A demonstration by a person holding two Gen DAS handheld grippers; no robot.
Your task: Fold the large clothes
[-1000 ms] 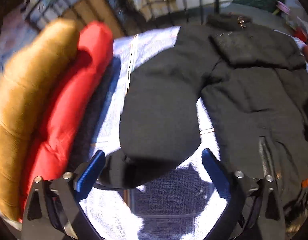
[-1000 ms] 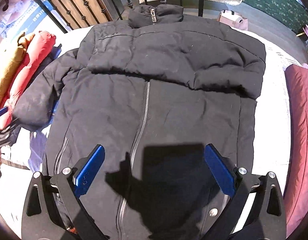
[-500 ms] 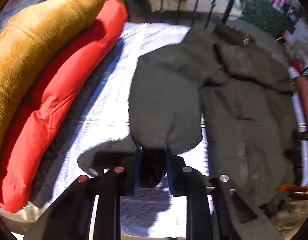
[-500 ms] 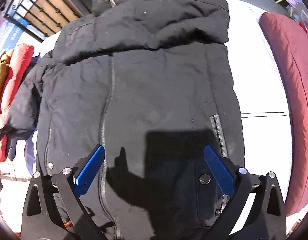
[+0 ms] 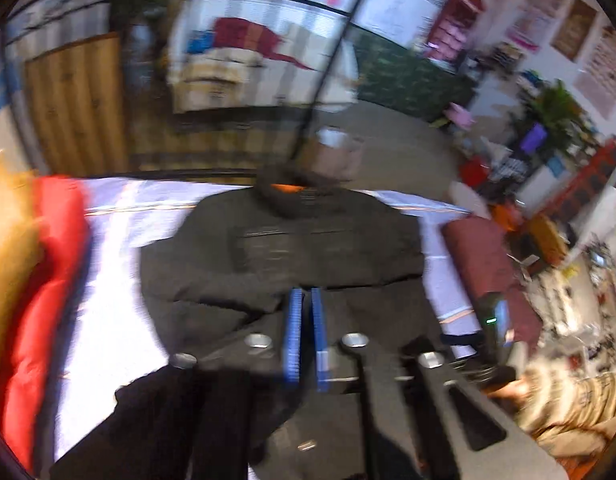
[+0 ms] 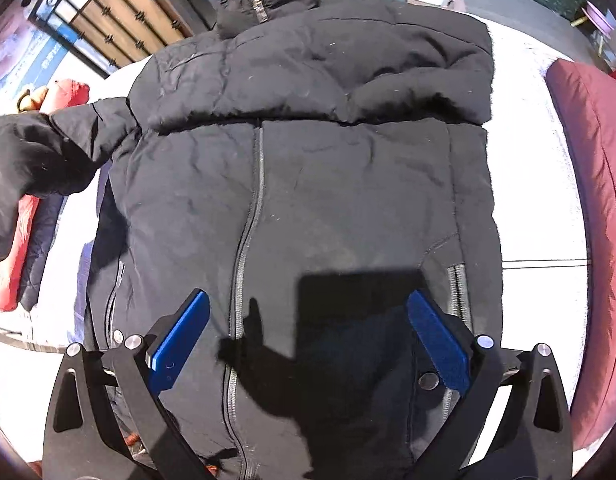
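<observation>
A large black puffer jacket (image 6: 308, 184) lies front up on a white bed sheet (image 6: 540, 184), zipped, collar at the far end. Its right sleeve is folded across the chest. My right gripper (image 6: 308, 332) is open and empty above the jacket's lower front. My left gripper (image 5: 305, 304) has its blue pads nearly together, shut on the jacket's left sleeve (image 6: 31, 160), which is lifted off the bed; sleeve cloth hangs below the fingers in the blurred left wrist view (image 5: 179, 416).
A red jacket (image 5: 39, 280) and a mustard one (image 5: 7, 240) lie stacked along the bed's left side. A maroon cushion (image 6: 596, 208) lies along the right edge. A black iron bed rail (image 6: 119, 28) stands behind the collar.
My left gripper has closed on the left sleeve, lifted it and swung over the jacket. My right gripper stayed open and shifted slightly over the lower front.
</observation>
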